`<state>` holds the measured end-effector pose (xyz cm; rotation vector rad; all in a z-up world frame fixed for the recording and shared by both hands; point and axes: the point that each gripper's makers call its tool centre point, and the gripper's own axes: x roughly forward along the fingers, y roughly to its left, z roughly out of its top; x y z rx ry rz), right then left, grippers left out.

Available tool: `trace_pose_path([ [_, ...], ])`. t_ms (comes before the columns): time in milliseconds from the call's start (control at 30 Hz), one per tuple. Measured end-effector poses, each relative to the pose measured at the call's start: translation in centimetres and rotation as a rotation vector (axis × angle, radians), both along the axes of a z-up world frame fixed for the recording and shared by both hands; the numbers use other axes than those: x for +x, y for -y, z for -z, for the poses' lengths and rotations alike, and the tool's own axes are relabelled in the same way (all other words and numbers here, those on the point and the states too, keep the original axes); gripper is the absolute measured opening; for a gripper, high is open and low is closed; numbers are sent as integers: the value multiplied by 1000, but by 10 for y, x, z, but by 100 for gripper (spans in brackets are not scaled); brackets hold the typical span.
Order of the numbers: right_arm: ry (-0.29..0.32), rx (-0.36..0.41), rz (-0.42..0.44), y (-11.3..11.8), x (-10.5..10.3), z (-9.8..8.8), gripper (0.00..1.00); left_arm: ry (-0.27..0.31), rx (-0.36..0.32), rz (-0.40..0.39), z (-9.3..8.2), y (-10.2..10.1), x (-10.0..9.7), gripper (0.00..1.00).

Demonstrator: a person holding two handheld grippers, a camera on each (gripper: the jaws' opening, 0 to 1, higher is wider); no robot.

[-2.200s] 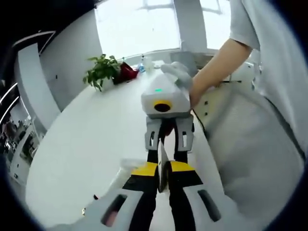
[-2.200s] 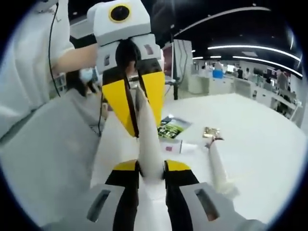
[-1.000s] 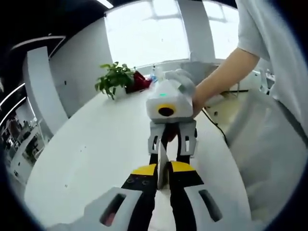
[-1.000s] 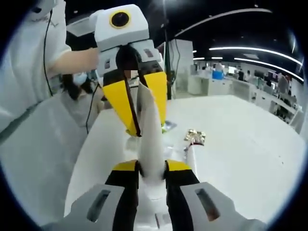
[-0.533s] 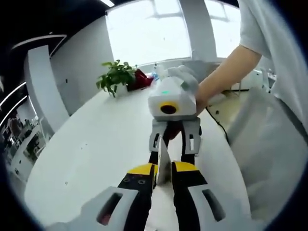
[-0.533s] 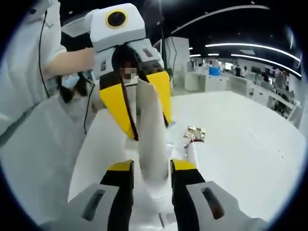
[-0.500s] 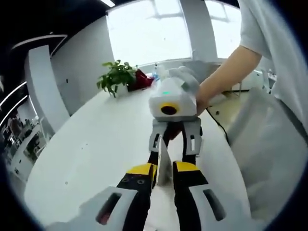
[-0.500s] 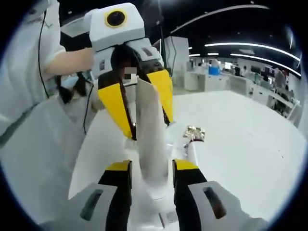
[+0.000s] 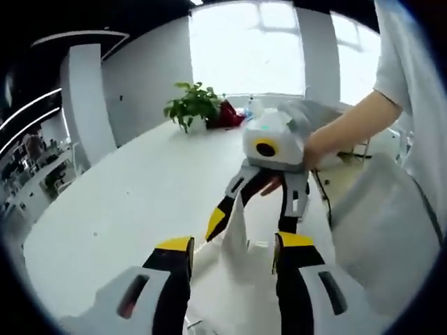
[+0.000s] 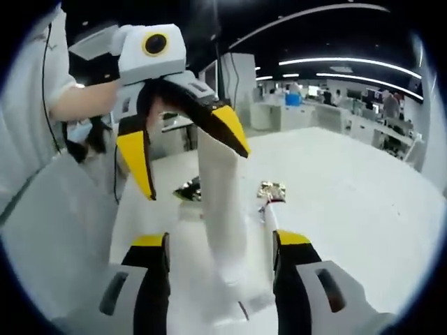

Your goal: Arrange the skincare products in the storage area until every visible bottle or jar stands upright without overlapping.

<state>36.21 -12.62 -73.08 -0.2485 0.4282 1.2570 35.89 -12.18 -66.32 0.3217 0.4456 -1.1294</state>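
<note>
Tabletop [image 9: 119, 202], white and broad, carries the scene; at its far end in the left gripper view sits a green potted plant [image 9: 192, 105] with something red [image 9: 229, 115] beside it. A person's bare forearm [image 9: 346, 132] reaches in from the right of that view, and a white-sleeved arm [image 10: 77, 101] from the left of the right gripper view.

In the left gripper view the left gripper [image 9: 230, 255] has its yellow-tipped jaws spread wide, clear of the white squeeze tube [image 9: 236, 227] that stands between them, crimped end up. Facing it, the right gripper [image 9: 255, 227] also has its jaws parted on either side of the tube.

In the right gripper view the same white tube [image 10: 223, 209] rises upright between the right gripper's [image 10: 220, 248] spread jaws, with a gap on each side. The left gripper [image 10: 185, 164] hangs over it from above, jaws apart, one yellow tip right at the tube's upper end; whether it touches cannot be told.

Beyond the tube on the table lie a second white tube [image 10: 269, 213] on its side, a small gold-patterned item [image 10: 271, 190] and a dark packet [image 10: 187, 190].
</note>
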Motion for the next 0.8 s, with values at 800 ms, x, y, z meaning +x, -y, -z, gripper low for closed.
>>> trace_pose_path([
  [800, 13, 15, 206, 36, -40, -22, 94, -160, -84, -262, 10, -54, -64, 84],
])
